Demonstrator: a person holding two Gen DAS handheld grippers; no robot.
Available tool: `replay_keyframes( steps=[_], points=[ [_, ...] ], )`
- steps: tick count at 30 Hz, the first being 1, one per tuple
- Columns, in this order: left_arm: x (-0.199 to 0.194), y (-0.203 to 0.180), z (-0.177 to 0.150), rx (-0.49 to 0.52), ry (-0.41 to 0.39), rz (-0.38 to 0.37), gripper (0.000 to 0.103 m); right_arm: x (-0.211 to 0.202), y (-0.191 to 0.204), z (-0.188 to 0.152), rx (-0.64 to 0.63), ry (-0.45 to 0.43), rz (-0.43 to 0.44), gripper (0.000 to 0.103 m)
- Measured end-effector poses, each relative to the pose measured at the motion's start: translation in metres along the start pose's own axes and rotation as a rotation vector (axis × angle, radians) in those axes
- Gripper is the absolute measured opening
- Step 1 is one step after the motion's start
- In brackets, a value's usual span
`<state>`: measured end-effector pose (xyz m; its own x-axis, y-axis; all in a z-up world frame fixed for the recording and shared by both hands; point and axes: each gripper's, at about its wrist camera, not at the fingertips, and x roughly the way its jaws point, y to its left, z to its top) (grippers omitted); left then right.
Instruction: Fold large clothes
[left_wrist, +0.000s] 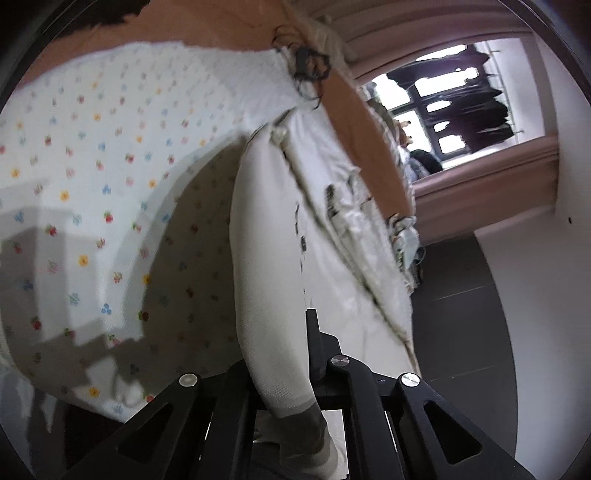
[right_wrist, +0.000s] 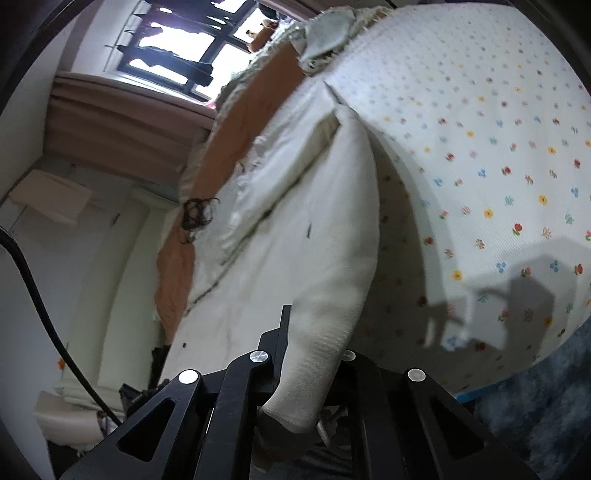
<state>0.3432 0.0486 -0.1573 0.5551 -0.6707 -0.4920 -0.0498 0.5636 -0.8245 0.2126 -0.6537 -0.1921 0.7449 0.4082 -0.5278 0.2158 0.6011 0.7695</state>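
Note:
A cream knit garment (left_wrist: 332, 236) with dark buttons and a grey-banded sleeve cuff lies stretched over a bed with a white flower-print sheet (left_wrist: 81, 155). My left gripper (left_wrist: 291, 354) is shut on one sleeve (left_wrist: 269, 295) near its cuff and holds it raised off the sheet. In the right wrist view my right gripper (right_wrist: 314, 354) is shut on the other sleeve (right_wrist: 332, 258) near its dark cuff, also lifted. The garment body (right_wrist: 280, 206) runs away from both grippers toward the far edge of the bed. The fingertips are hidden by cloth.
An orange blanket (left_wrist: 369, 125) and crumpled pale fabrics (left_wrist: 402, 229) lie past the garment. A window with hanging dark clothes (left_wrist: 458, 107) and pink curtains are behind. Dark floor (left_wrist: 465, 302) is beside the bed. A black cable (right_wrist: 33, 288) and white cabinets show left; a blue rug (right_wrist: 546, 398) right.

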Motion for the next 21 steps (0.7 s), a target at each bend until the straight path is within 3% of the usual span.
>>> replay_keyframes(
  steps=[10,21],
  points=[
    [-0.043,-0.019,-0.021,0.027,-0.03,-0.05,0.004,-0.04,0.04,-0.006,-0.071,-0.031,0.066,0.009],
    [-0.113,-0.042,-0.068,0.098,-0.082,-0.138,0.004,-0.088,0.058,-0.053,-0.131,-0.085,0.15,0.009]
  ],
)
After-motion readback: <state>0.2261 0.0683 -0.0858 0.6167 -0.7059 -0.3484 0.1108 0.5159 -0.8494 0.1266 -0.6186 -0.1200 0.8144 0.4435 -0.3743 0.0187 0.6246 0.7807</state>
